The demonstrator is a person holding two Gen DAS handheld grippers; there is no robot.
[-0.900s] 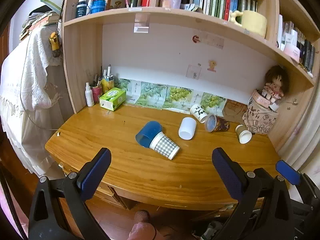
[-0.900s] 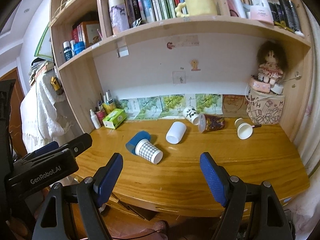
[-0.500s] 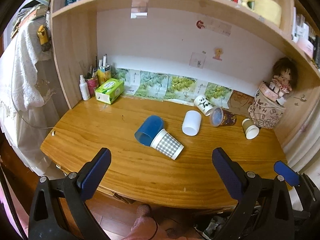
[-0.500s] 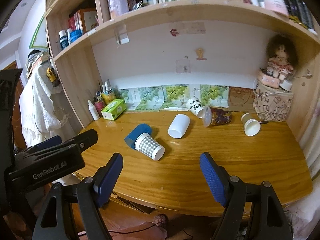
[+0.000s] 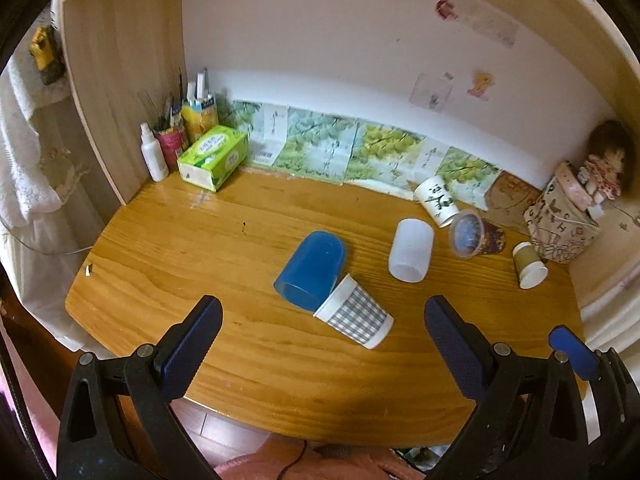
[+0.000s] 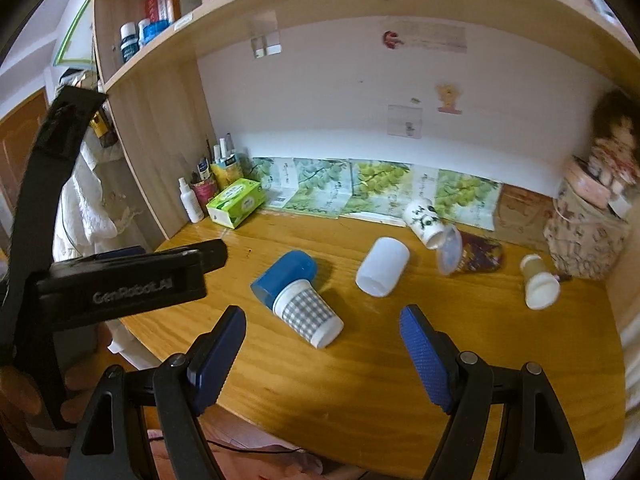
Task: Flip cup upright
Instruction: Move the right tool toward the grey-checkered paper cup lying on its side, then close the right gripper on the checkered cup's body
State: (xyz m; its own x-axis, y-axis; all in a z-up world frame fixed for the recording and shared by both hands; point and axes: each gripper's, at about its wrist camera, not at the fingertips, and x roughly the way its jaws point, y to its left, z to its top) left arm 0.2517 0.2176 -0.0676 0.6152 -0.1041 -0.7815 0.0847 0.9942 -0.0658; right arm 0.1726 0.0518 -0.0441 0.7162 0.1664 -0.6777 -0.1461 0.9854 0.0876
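You are holding both the left gripper (image 5: pixel 322 338) and right gripper (image 6: pixel 324 346) spread apart and empty, so closing on the checked cup (image 6: pixel 308 314) is risking it rolling or nudging the blue cup (image 6: pixel 285 276) touching it.

blue cup (image 5: pixel 311 270), grey-checked white cup (image 5: pixel 355 312), plain white cup (image 5: pixel 411 250), green tissue box (image 5: pixel 214 157).

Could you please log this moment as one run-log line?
phase: approach | left gripper: open, empty | right gripper: open, empty | checked cup: on its side, touching blue cup

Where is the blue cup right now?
The blue cup lies on its side mid-desk, touching the checked cup, left of the white cup.
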